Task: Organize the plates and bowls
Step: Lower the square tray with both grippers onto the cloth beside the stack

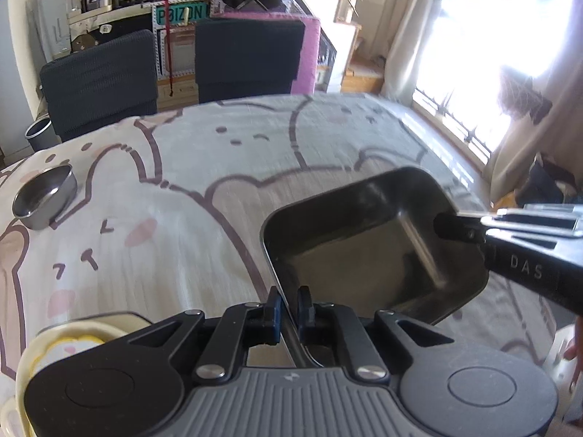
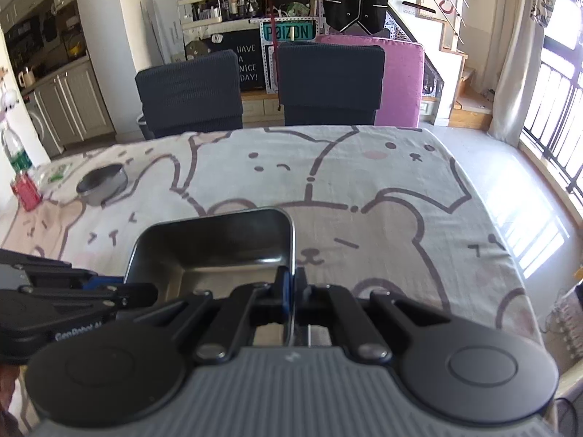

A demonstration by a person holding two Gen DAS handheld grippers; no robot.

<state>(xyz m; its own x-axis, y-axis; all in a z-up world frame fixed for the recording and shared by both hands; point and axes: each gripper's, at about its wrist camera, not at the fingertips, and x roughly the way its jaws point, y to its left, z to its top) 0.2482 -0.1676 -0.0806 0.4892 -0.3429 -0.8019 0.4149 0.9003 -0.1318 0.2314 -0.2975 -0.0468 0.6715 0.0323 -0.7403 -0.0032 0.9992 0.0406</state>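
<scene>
While both grippers clamp opposite rims of the rectangular steel tray [image 2: 215, 251], left gripper [image 1: 289, 306] and right gripper [image 2: 291, 284] carry it above the counter [image 2: 364, 182]; rigid, light, slippery, so thin-rim pinches suit it.

A table [image 2: 364, 182] draped in a pale cloth printed with cartoon bears [image 2: 382, 240] is carrying a round metal bowl [image 2: 102, 184], which is sitting toward its far left side. Left of the bowl, at the cloth's edge, a clear plastic bottle [image 2: 14, 156] and a red can [image 2: 25, 191] are standing close together. Well nearer than the bowl, a cream container [image 1: 54, 342] with something yellow inside is resting at the table's near left edge
</scene>
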